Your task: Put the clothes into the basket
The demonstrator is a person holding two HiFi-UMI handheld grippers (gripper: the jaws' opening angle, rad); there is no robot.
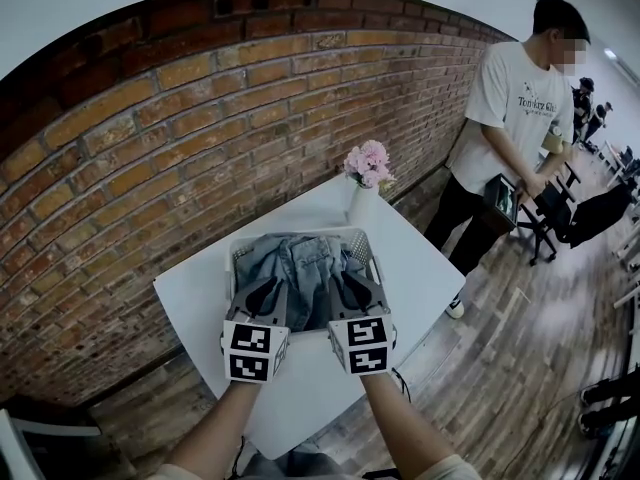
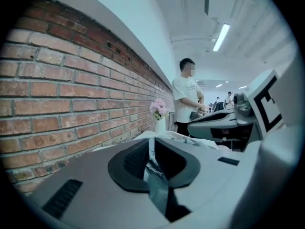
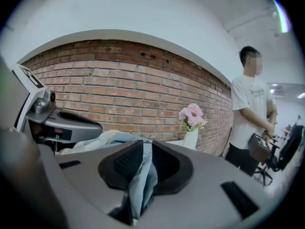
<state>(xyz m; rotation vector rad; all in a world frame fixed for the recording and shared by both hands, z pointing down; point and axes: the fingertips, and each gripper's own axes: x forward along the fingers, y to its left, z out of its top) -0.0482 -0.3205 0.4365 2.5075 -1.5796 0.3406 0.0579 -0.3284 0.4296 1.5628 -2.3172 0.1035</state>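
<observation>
A blue denim garment (image 1: 298,266) fills the white basket (image 1: 362,240) on the white table (image 1: 420,268). My left gripper (image 1: 268,290) is shut on a fold of that denim (image 2: 155,175), pinched between its dark pads. My right gripper (image 1: 345,286) is likewise shut on a denim fold (image 3: 143,175), which hangs down between its pads. Both grippers sit side by side over the basket's near edge. The rest of the garment (image 3: 102,140) shows beyond the right gripper's jaws.
A white vase of pink flowers (image 1: 366,176) stands behind the basket at the table's far corner. A brick wall (image 1: 150,168) runs along the left. A person in a white shirt (image 1: 505,118) stands to the right beside office chairs (image 1: 590,213).
</observation>
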